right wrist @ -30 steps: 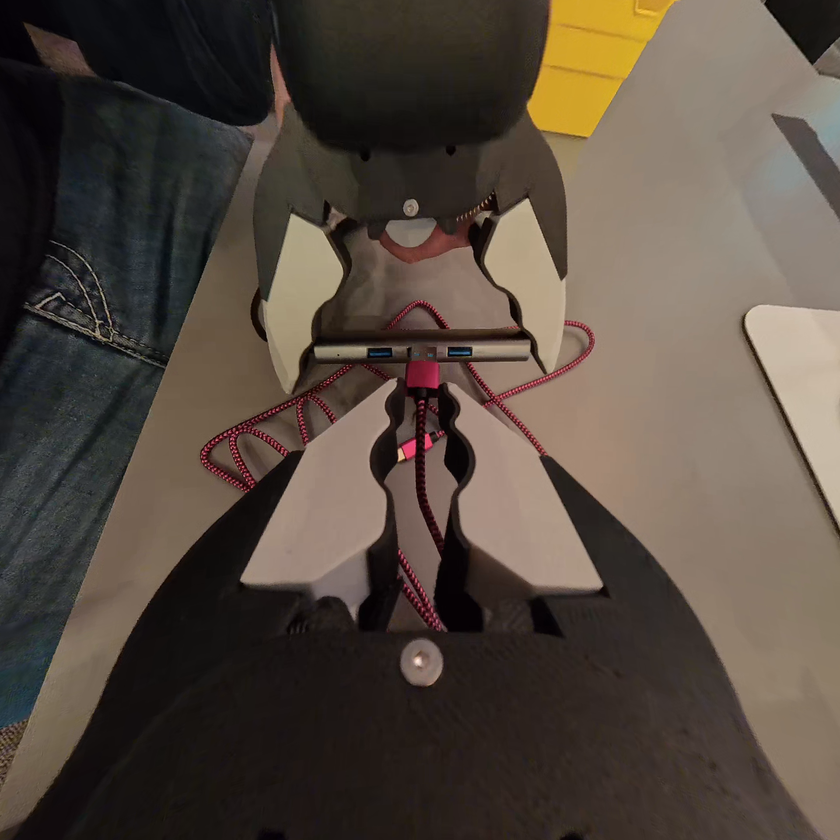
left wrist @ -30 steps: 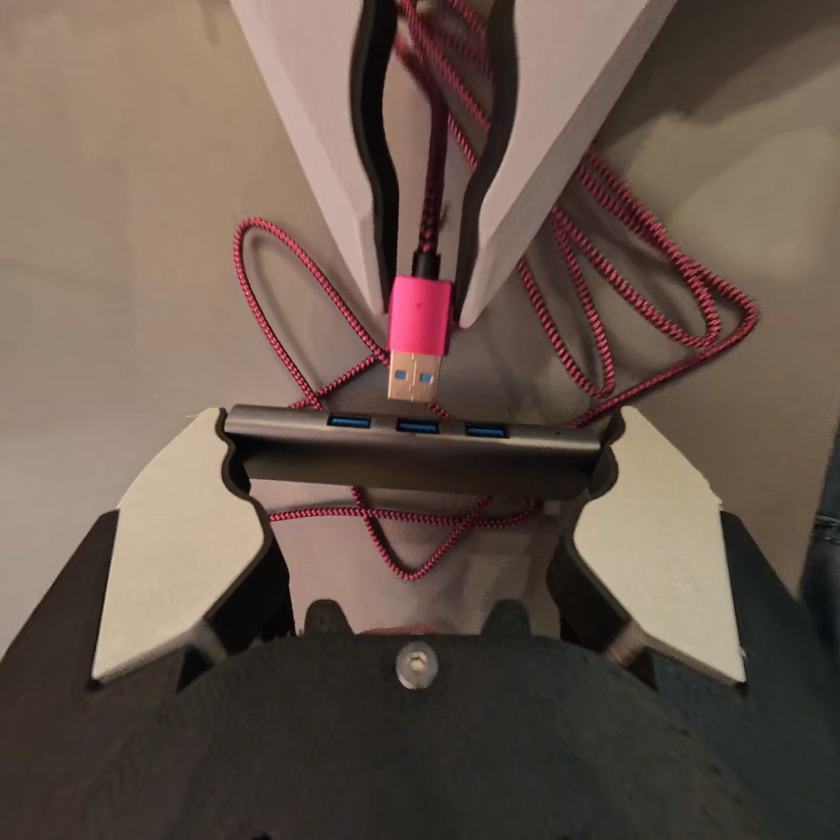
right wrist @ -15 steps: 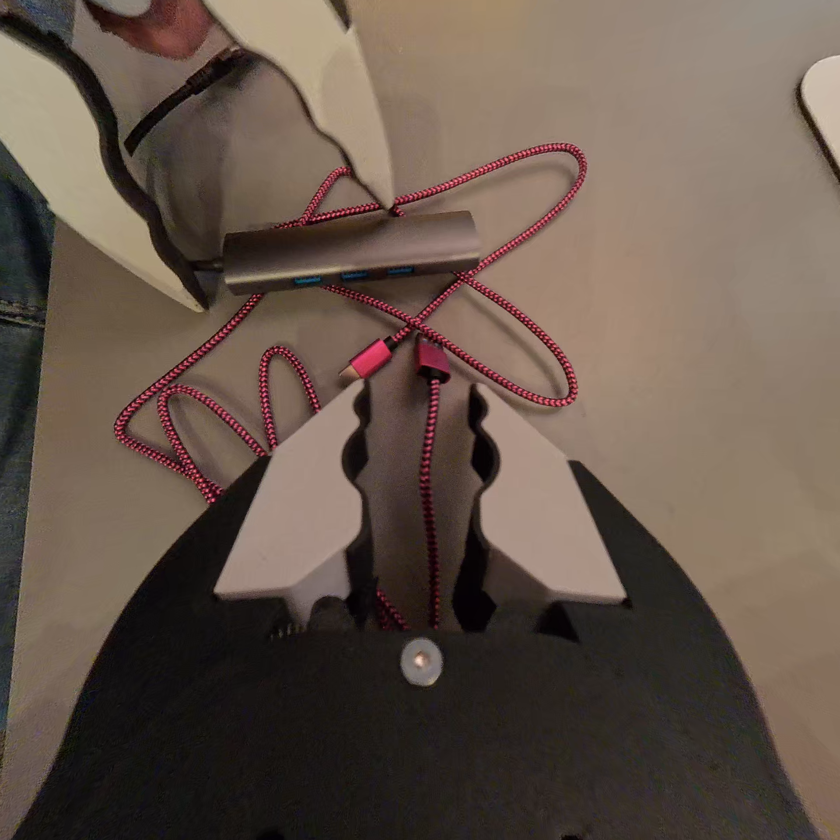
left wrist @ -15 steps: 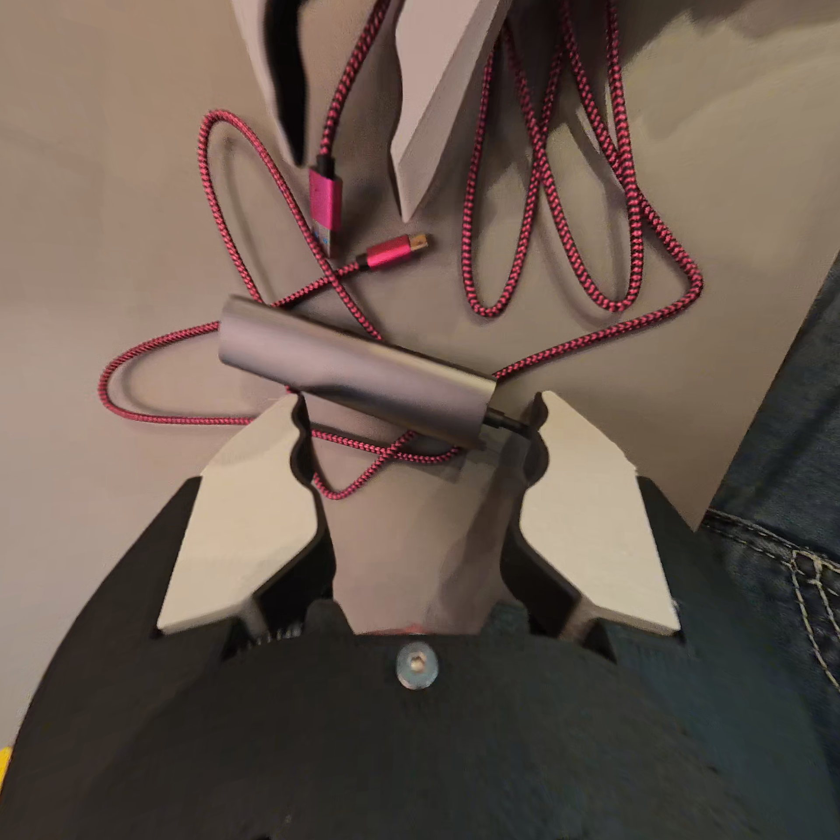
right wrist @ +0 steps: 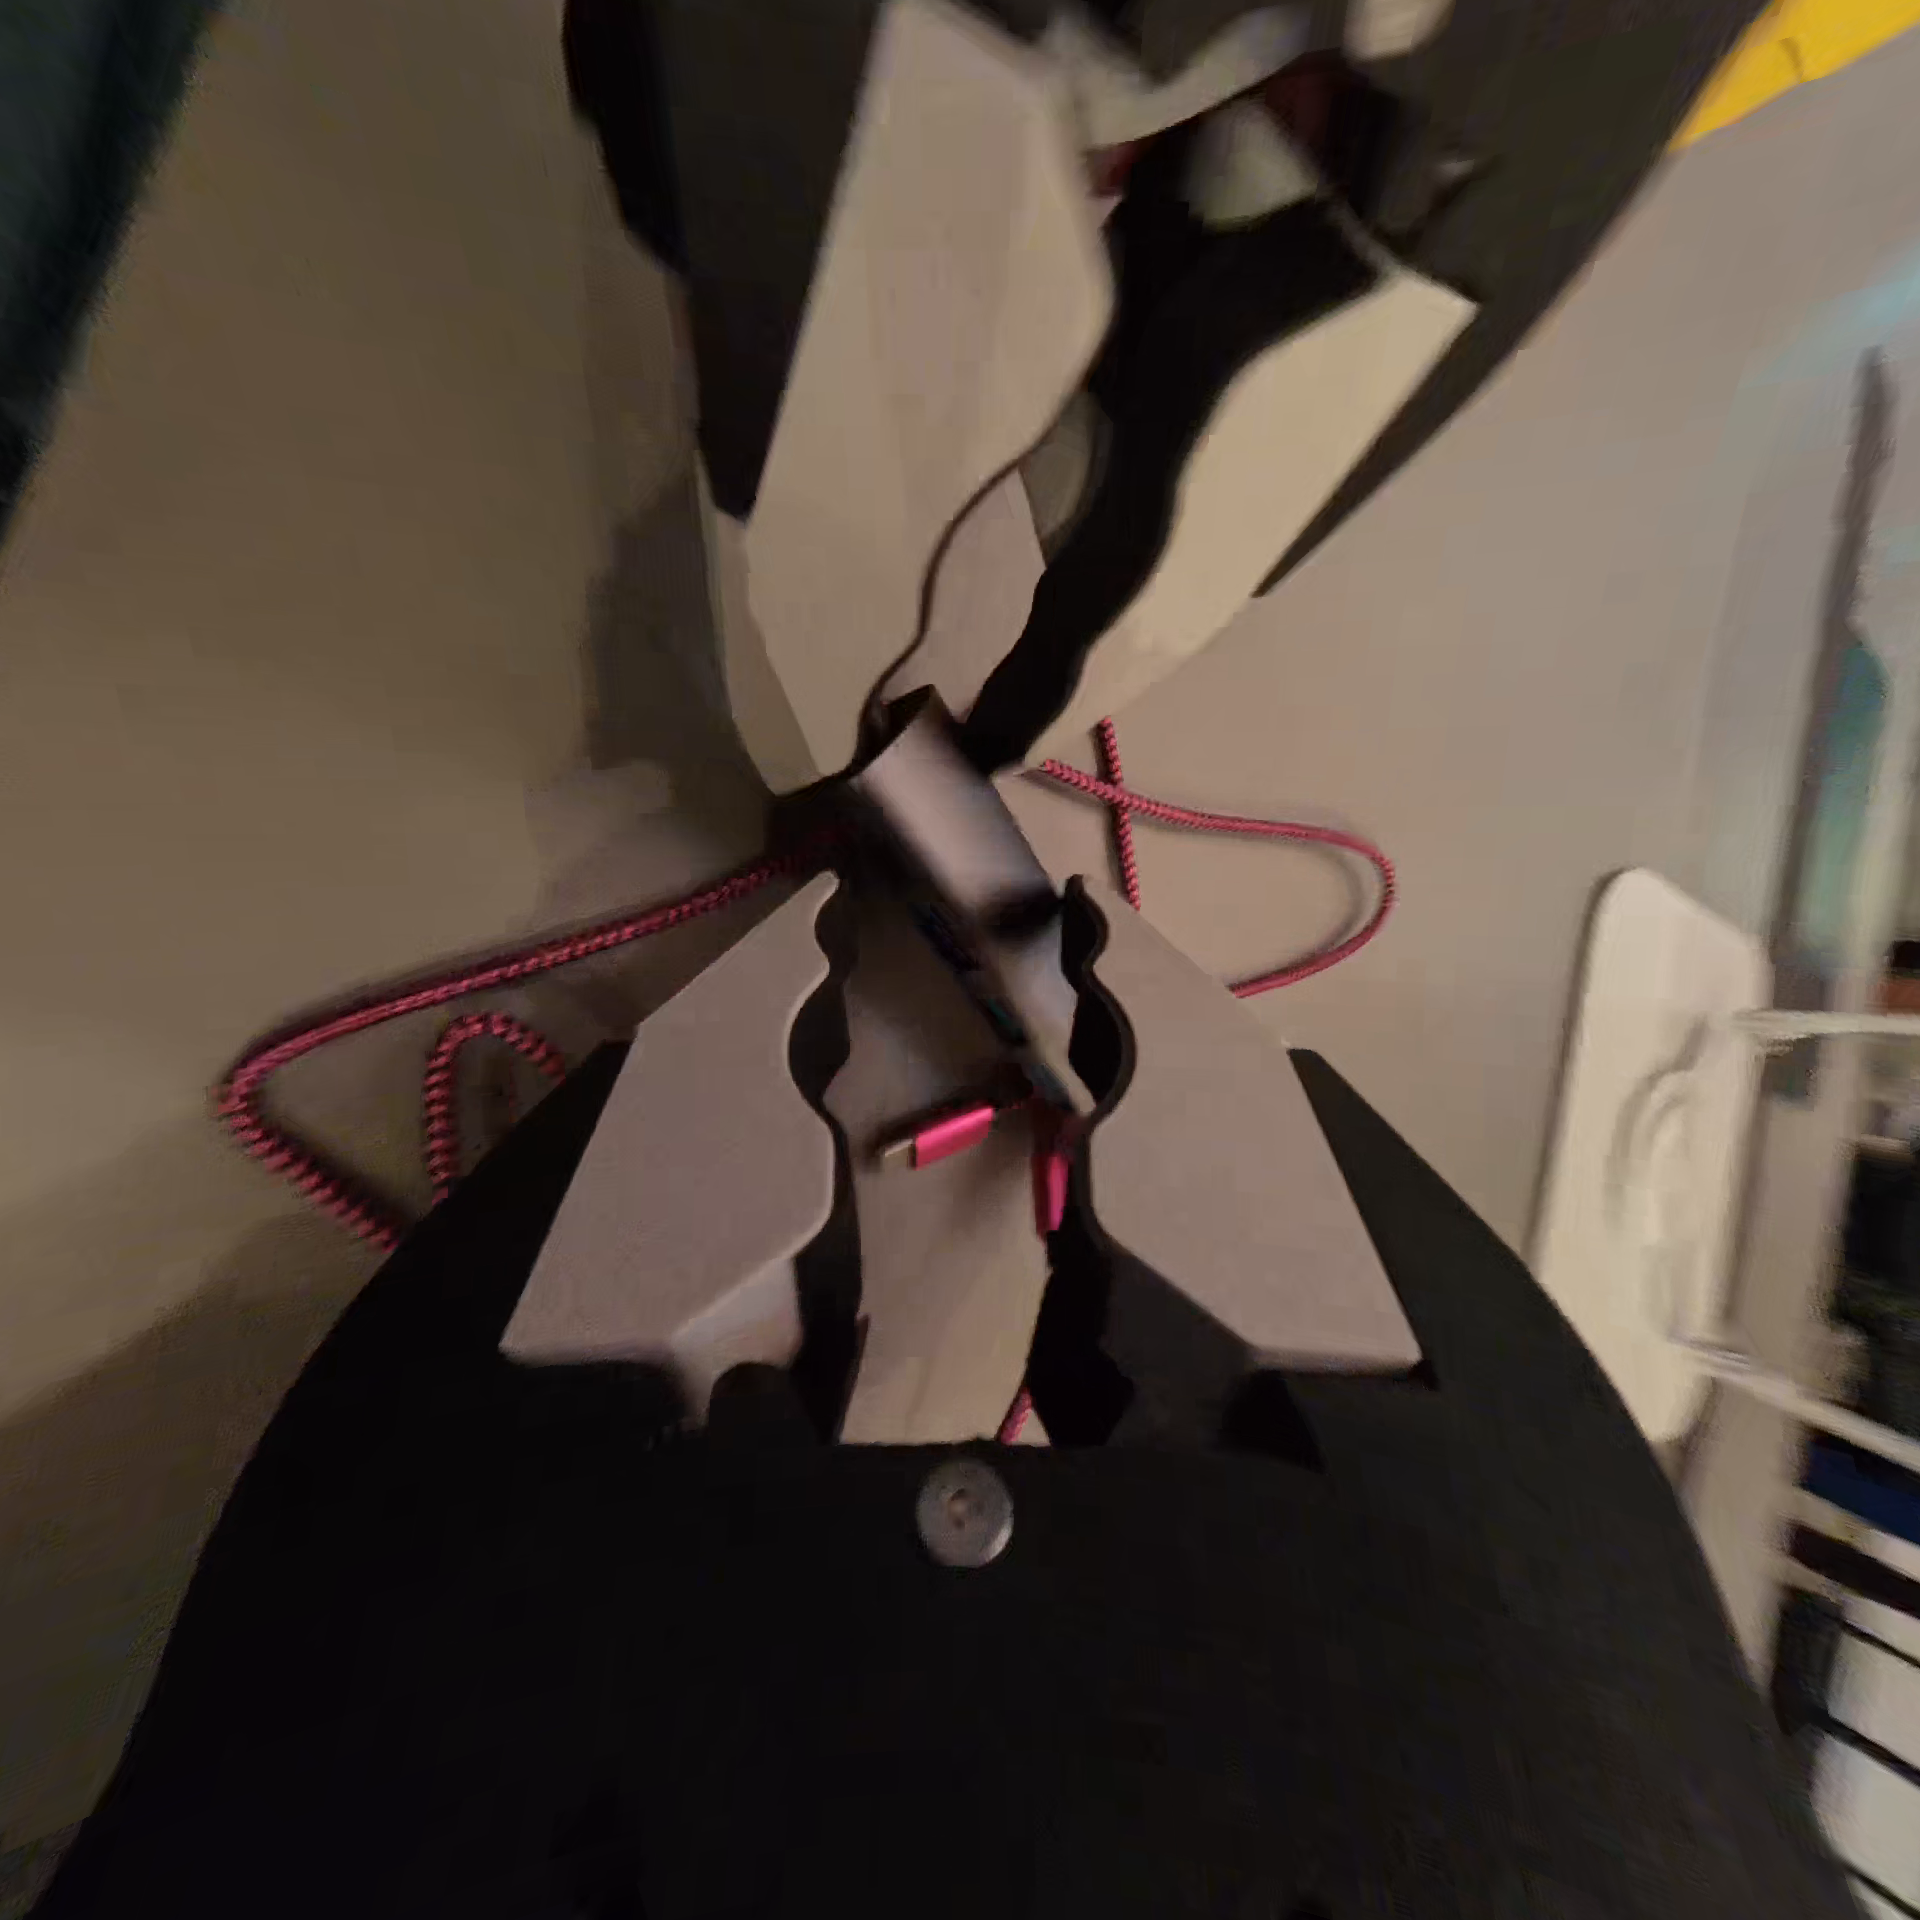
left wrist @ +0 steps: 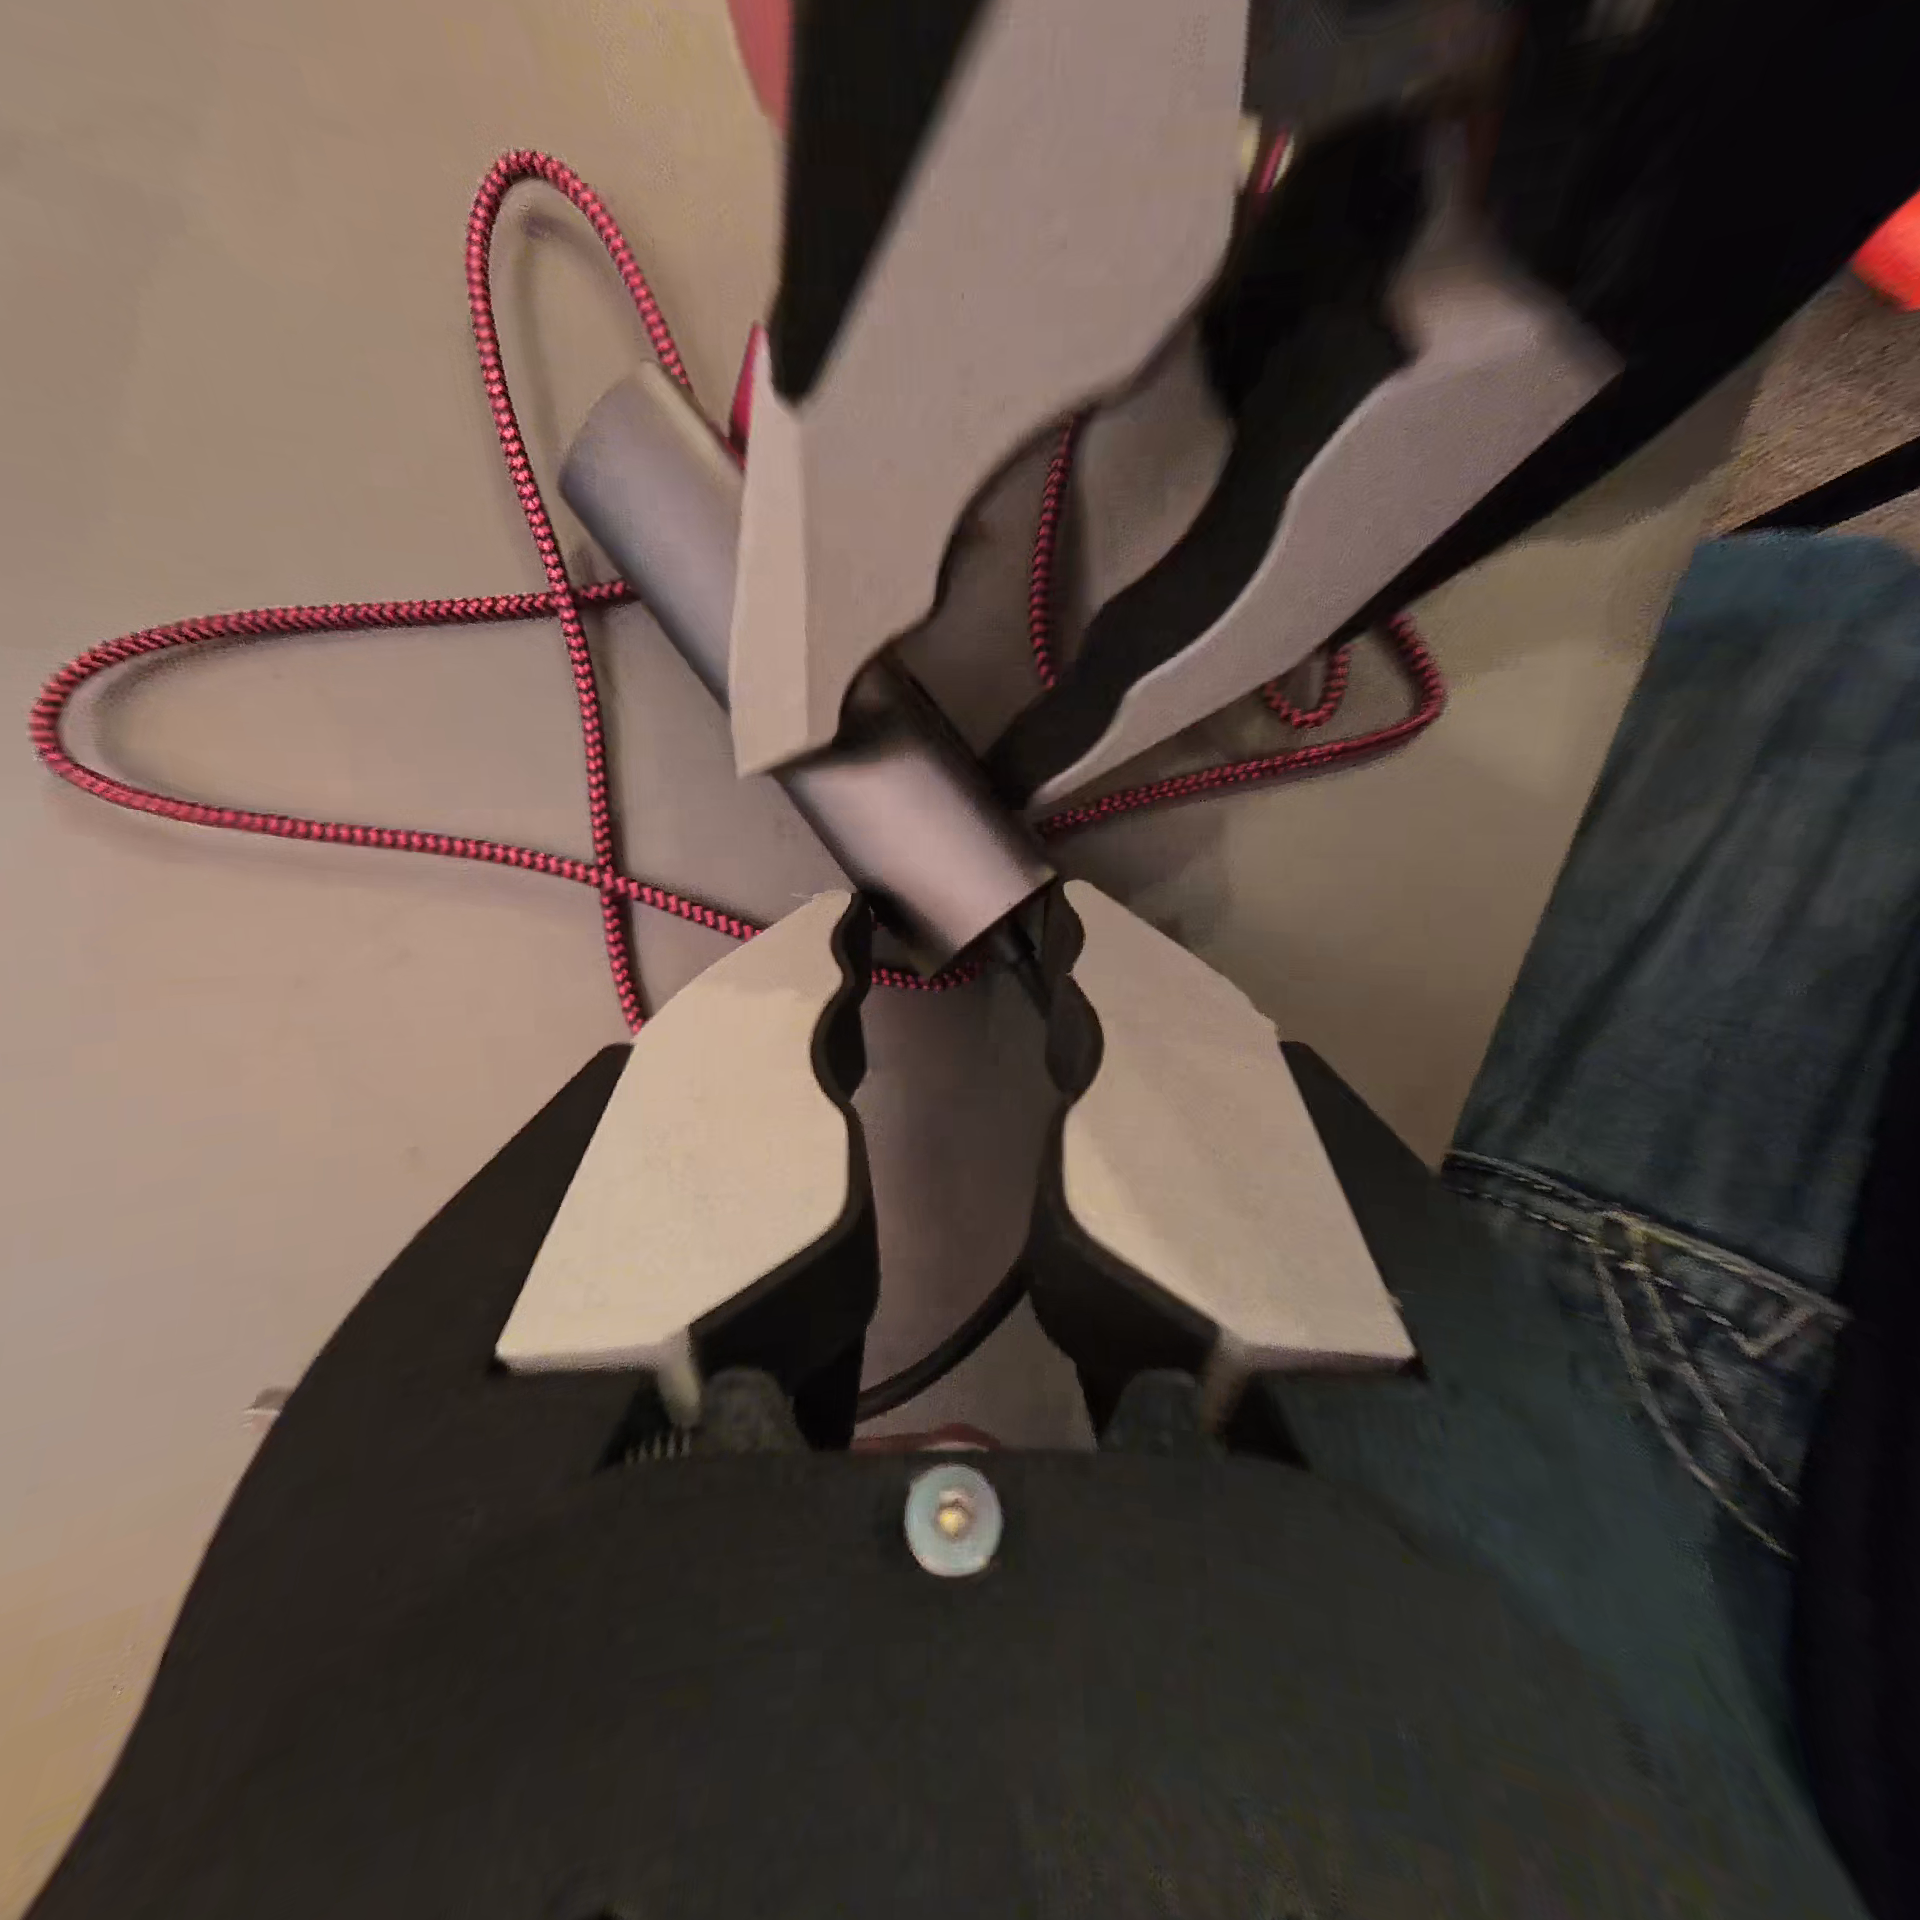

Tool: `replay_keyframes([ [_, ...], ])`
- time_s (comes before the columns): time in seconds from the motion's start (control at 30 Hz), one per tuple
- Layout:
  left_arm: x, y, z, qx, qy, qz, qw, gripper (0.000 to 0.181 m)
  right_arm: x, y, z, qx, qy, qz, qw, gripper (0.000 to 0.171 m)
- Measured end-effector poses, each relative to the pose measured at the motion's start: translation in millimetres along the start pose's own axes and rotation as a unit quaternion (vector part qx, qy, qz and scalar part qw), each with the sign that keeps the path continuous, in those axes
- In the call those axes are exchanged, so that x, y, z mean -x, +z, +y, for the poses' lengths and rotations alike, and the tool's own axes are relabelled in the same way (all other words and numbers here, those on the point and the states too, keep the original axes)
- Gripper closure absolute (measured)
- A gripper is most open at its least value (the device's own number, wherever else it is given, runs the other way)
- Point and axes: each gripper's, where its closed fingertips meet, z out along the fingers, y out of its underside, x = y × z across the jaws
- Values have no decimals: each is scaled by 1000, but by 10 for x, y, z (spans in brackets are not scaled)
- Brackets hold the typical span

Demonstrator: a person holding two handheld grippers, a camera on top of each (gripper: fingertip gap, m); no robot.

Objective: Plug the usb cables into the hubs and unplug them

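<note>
Two wrist cameras look down at a beige table (left wrist: 260,987) where a grey hub (left wrist: 914,831) lies diagonally across loops of pink braided cable (left wrist: 343,831). The left gripper (left wrist: 956,914) has its jaws narrowed around the hub's near end, where a thin black lead (left wrist: 1023,956) leaves it; the tips seem to touch the hub's sides, so it is probably pinching that end to hold the hub steady. The right gripper (right wrist: 961,914) reaches in from the far side with its jaws partly spread, straddling the hub's other end; whether they press on it I cannot tell, as the picture is blurred. In the right wrist view the cable's two pink plugs (right wrist: 940,1132) lie loose on the table between that gripper's fingers (right wrist: 686,1174), beside the hub and in no port, so the cable looks unplugged. A person's jeans (left wrist: 1714,935) show at the table edge. No brand, label or readable writing shows anywhere
</note>
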Motion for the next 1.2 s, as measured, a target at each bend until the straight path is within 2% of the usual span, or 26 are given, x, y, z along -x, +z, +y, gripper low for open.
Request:
replay_keyframes([
  [0.03,-15,-34,-16,-11,-14,16,1000,151,-43,41,-5,13,-30,23,999,141],
  [0.2,-24,-260,-70,-60,-65,80,993,151,-151,5,-138,-7,-80,71,994,154],
  [0.23,-34,-342,-103,-71,-71,96,990,146,-166,-35,-172,-17,-77,72,994,156],
  [0.27,3,-422,-132,-78,-77,93,990,125,-203,-73,-177,-16,-81,82,993,156],
  [0.33,71,-529,-118,-52,-42,56,996,104,-173,-116,-226,-28,-75,61,995,156],
  [0.43,102,-597,-199,-22,64,-42,997,99,-180,-160,-315,-50,-34,24,998,157],
  [0.47,98,-598,-215,-9,89,-71,993,102,-219,-191,-368,-66,-19,23,997,157],
  [0.53,109,-605,-236,10,137,-129,982,120,-267,-265,-468,-105,14,11,994,157],
  [0.6,81,-616,-294,0,161,-157,974,145,-280,-317,-518,-129,17,8,991,157],
  [0.63,87,-621,-304,3,169,-170,971,148,-267,-334,-543,-143,20,2,990,157],
  [0.87,31,-658,-436,-17,236,-203,950,152,-283,-450,-535,-211,50,-13,976,157],
  [0.97,45,-657,-403,-2,223,-189,956,164,-292,-434,-512,-216,65,-20,974,154],
  [1.1,134,-704,-383,15,224,-209,952,165,-346,-467,-502,-224,87,-15,970,153],
  [1.2,203,-741,-332,24,210,-215,954,165,-417,-546,-323,-200,114,-6,973,146],
])
